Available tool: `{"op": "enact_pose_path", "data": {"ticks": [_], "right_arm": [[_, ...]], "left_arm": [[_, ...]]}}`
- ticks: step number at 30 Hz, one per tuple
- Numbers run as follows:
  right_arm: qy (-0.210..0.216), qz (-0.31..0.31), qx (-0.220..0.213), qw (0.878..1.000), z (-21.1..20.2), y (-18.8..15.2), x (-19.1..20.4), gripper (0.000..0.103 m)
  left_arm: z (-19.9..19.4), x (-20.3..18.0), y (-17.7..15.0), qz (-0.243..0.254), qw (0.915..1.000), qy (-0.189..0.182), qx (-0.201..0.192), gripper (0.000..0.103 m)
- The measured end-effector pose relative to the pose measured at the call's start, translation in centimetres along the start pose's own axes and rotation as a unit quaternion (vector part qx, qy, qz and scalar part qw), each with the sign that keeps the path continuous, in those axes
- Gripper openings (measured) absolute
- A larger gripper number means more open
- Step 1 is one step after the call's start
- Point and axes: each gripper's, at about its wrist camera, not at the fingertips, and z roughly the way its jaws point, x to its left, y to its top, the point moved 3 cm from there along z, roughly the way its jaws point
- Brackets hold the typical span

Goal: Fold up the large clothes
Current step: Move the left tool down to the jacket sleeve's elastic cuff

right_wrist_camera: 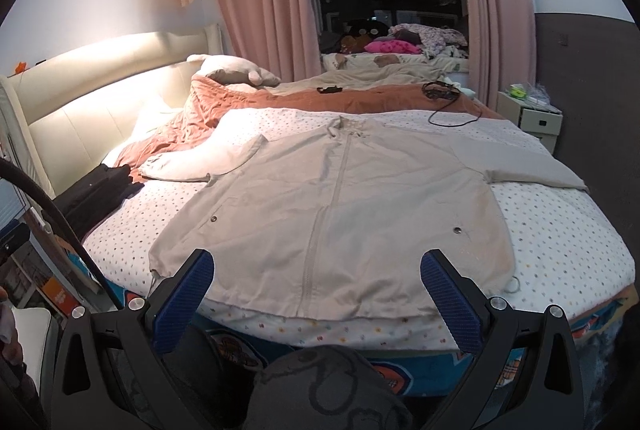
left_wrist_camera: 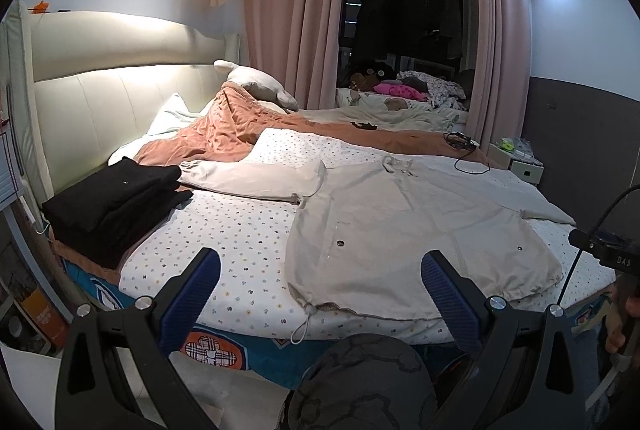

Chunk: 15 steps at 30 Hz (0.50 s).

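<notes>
A large beige zip jacket lies flat, front up, on the dotted white sheet of the bed, sleeves spread to both sides. It also shows in the left wrist view. My left gripper is open and empty, held above the bed's near edge, over the jacket's left hem corner. My right gripper is open and empty, hovering above the middle of the jacket's hem. Neither touches the cloth.
A stack of folded black clothes sits at the bed's left edge. A crumpled orange blanket and pillows lie behind the jacket. A black cable lies on the far side. A white nightstand stands at right.
</notes>
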Motion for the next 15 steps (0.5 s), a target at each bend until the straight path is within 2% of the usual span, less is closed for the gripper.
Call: {"op": "enact_pose_path", "data": {"ticks": [7,15], "right_arm": [[0.028,-0.003,0.015,1.0,3.9,2.6,-0.5,0.103],[0.032,-0.005,0.019,0.999,8.8,5.2,-0.4,0.103]], "left_arm": [[3.7,1.4,1.6,-0.006,0.9998,0.011,0.015,0.103],[8.3,3.3,3.5,-0.014,0.9989,0.024,0.036,0.103]]}}
